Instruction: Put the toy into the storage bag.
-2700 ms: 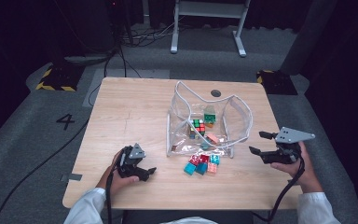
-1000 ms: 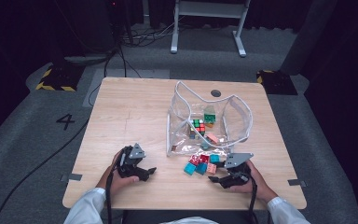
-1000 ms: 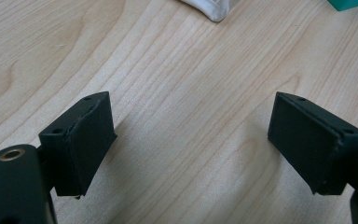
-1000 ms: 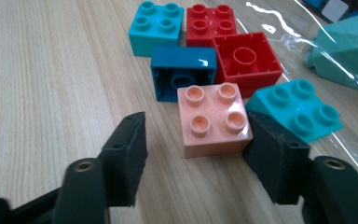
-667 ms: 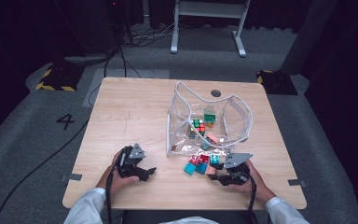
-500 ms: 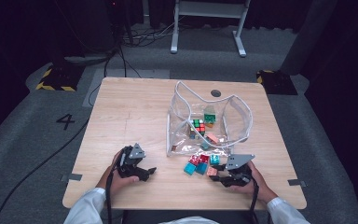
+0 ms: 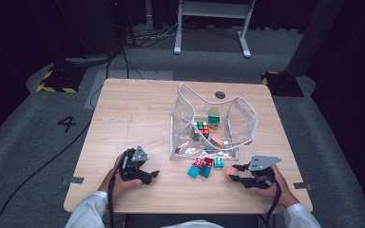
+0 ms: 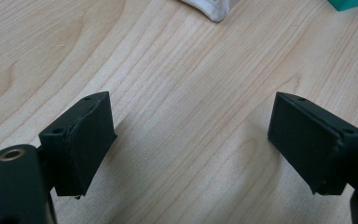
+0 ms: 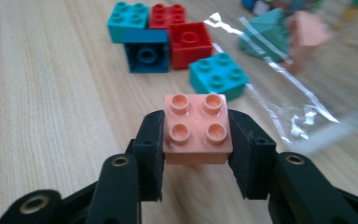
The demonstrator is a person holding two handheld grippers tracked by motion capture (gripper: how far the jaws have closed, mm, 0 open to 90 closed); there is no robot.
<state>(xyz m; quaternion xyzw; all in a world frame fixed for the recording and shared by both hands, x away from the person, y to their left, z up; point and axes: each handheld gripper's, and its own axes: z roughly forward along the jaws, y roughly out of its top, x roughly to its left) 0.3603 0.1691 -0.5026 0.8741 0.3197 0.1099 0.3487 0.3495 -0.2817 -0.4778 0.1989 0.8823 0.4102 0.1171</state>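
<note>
My right gripper (image 9: 196, 154) is shut on a salmon-pink four-stud brick (image 9: 196, 130), held studs up just above the wood; from above, the right gripper (image 7: 234, 173) and brick (image 7: 230, 170) sit near the table's front right. Beyond it lie loose bricks: teal (image 9: 218, 75), red (image 9: 189, 42), dark blue (image 9: 147, 55) and another teal (image 9: 127, 16), seen in the high view as a cluster (image 7: 204, 166). My left gripper (image 7: 148, 175) rests open on the front left of the table, its pads (image 8: 91, 140) wide apart over bare wood.
A clear plastic bag (image 7: 214, 123) with a white rim stands open at the table's middle right, holding more bricks and small puzzle cubes (image 7: 202, 128). Its edge (image 9: 279, 79) lies close to my right gripper. A round hole (image 7: 220, 94) is in the tabletop behind the bag.
My right gripper came in from the far right to the brick cluster, closed on the salmon-pink brick and has drawn back a little to the right with it. The left gripper stayed still.
</note>
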